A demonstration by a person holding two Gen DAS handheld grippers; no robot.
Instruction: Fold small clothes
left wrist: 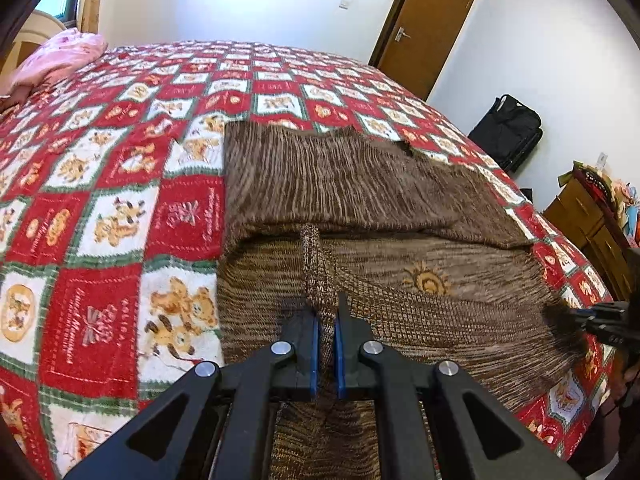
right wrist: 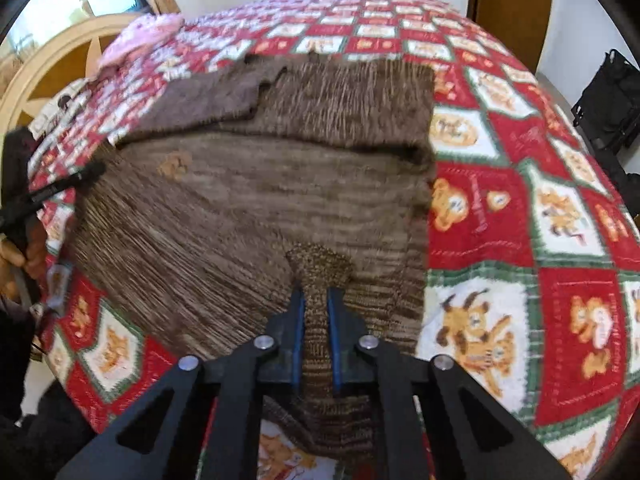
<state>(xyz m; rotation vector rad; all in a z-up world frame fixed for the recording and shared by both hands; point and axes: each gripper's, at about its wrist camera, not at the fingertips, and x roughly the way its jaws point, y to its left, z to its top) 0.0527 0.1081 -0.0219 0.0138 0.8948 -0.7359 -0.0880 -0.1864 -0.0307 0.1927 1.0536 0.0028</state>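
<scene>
The brown knit garment [left wrist: 400, 184] lies on the bed, spread over a red, white and green patchwork blanket [left wrist: 100, 208] printed with teddy bears. The far part of the garment is folded over onto the near part; a small orange embroidered motif [left wrist: 426, 278] sits on the near layer.

Writing: the red squares of the blanket carry white script lettering. It is too blurred and distorted to read in either view. No brand or label is legible on the garment.

Left claw [left wrist: 327, 320]: closed on a raised fold of the knit fabric, which stands up between the blue pads [left wrist: 315, 344].

Right claw [right wrist: 316, 312]: closed on a bunched piece of the near edge of the garment, the fabric pinched between its blue pads [right wrist: 297, 344].

Left wrist view only: a brown door with a metal handle [left wrist: 426, 32], a black bag [left wrist: 510, 132] against the white wall, a wooden cabinet [left wrist: 588, 220] with cluttered items on top, and the right claw entering at the right edge, touching the garment's edge.

Right wrist view only: a light wooden headboard [right wrist: 52, 56], a window behind it, and the person's hand [right wrist: 24, 256] holding the left claw at the left edge. The pink fabric [right wrist: 140, 36] at the head of the bed appears in both views.
</scene>
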